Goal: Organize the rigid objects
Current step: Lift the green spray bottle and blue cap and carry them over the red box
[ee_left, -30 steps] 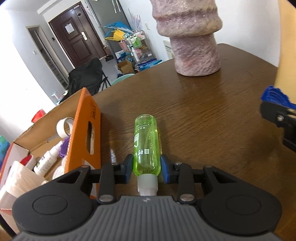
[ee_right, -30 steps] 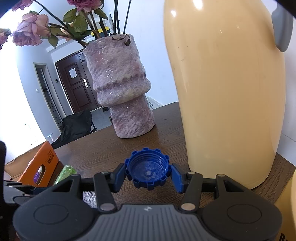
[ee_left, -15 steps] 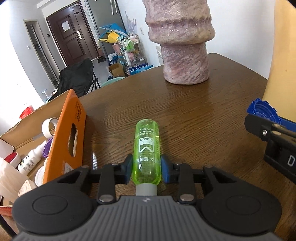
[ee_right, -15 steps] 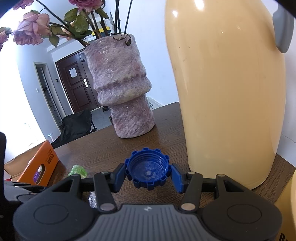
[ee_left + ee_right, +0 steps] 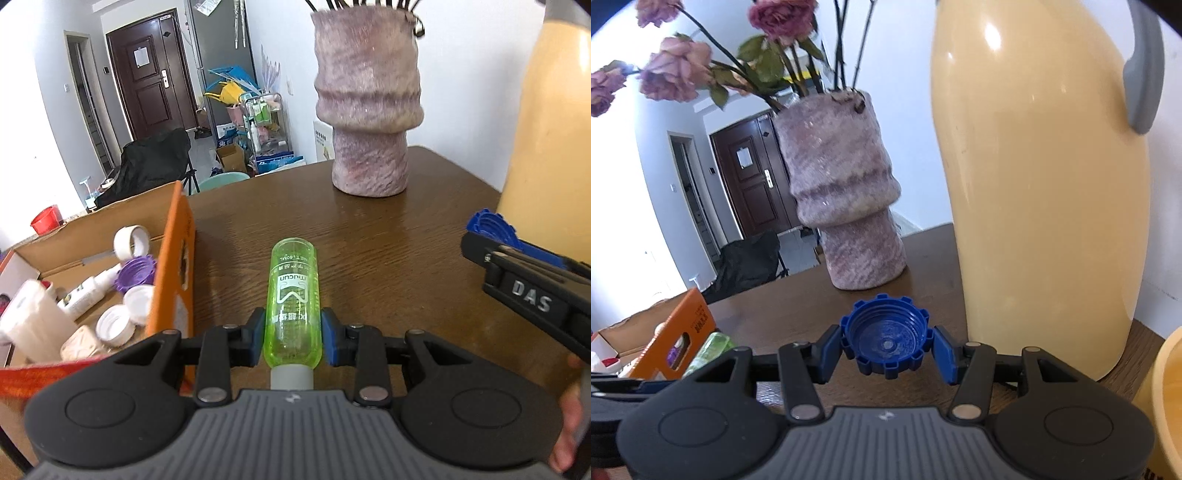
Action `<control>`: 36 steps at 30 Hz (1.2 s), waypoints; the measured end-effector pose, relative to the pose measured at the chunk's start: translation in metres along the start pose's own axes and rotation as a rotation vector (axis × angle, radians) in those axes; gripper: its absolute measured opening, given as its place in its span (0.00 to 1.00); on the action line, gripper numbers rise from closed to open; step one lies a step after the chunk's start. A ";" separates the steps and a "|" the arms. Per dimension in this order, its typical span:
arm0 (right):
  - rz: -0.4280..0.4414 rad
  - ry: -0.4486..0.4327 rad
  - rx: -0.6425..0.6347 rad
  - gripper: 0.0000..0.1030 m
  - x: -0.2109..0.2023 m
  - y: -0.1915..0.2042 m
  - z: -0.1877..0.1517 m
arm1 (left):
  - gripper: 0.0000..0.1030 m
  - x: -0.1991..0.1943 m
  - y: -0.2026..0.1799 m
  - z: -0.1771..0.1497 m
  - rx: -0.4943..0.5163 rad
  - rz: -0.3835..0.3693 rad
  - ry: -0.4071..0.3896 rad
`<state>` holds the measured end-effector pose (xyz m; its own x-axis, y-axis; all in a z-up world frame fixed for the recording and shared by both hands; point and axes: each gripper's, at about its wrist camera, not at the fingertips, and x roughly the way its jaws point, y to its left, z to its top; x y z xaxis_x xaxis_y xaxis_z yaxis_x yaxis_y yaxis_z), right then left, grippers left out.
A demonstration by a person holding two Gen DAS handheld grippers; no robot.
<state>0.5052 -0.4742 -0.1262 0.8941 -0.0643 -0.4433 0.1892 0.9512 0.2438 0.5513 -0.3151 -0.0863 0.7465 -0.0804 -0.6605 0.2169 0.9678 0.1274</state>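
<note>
Above the brown wooden tabletop point(image 5: 388, 236), the left hand-held gripper point(image 5: 293, 341) is clamped on a green transparent bottle point(image 5: 293, 299), its 2 blue pads pressed against the bottle's sides near the white neck. The bottle lies along the gripper's axis, base pointing forward, printed label facing up. Whether the bottle is lifted off the wood or resting on it cannot be told.

Just to the left stands an orange cardboard box point(image 5: 173, 266), open at the top. Inside it lie a roll of tape point(image 5: 131, 240), a purple cap point(image 5: 135, 277), 2 white caps point(image 5: 125, 312), a small white bottle point(image 5: 86, 293) and a white wrapped bundle point(image 5: 35, 325).

The right hand-held gripper point(image 5: 887, 350) grips a blue ridged bottle cap point(image 5: 884, 341) between its blue pads, the cap's hollow threaded side facing the camera. It is held close beside a tall cream-yellow thermos jug point(image 5: 1041, 177) with a grey handle point(image 5: 1143, 70). Farther back on the tabletop stands a mottled pink-purple vase point(image 5: 846, 206) holding dried roses point(image 5: 672, 70).
</note>
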 end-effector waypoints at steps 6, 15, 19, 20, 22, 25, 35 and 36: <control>0.007 -0.052 -0.039 0.50 -0.018 0.014 -0.008 | 0.31 -0.030 0.019 -0.012 -0.038 -0.006 -0.012; 0.040 -0.067 -0.030 0.50 -0.057 0.040 -0.029 | 0.31 -0.075 0.049 -0.038 -0.098 -0.008 -0.028; 0.051 -0.068 -0.050 0.50 -0.073 0.056 -0.041 | 0.31 -0.095 0.065 -0.052 -0.134 -0.005 -0.040; 0.055 -0.067 -0.051 0.50 -0.078 0.060 -0.044 | 0.31 -0.100 0.070 -0.056 -0.143 -0.003 -0.043; 0.064 -0.065 -0.059 0.50 -0.086 0.068 -0.050 | 0.31 -0.108 0.079 -0.062 -0.162 0.000 -0.047; 0.079 -0.063 -0.075 0.50 -0.099 0.082 -0.060 | 0.31 -0.120 0.092 -0.071 -0.187 0.004 -0.058; 0.116 -0.080 -0.124 0.50 -0.134 0.132 -0.089 | 0.31 -0.152 0.142 -0.100 -0.263 0.016 -0.092; 0.119 -0.080 -0.127 0.50 -0.136 0.137 -0.092 | 0.31 -0.155 0.147 -0.102 -0.267 0.017 -0.097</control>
<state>0.3720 -0.3072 -0.1117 0.9375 0.0324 -0.3463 0.0314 0.9837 0.1771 0.4033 -0.1364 -0.0407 0.8081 -0.0731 -0.5845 0.0396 0.9968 -0.0699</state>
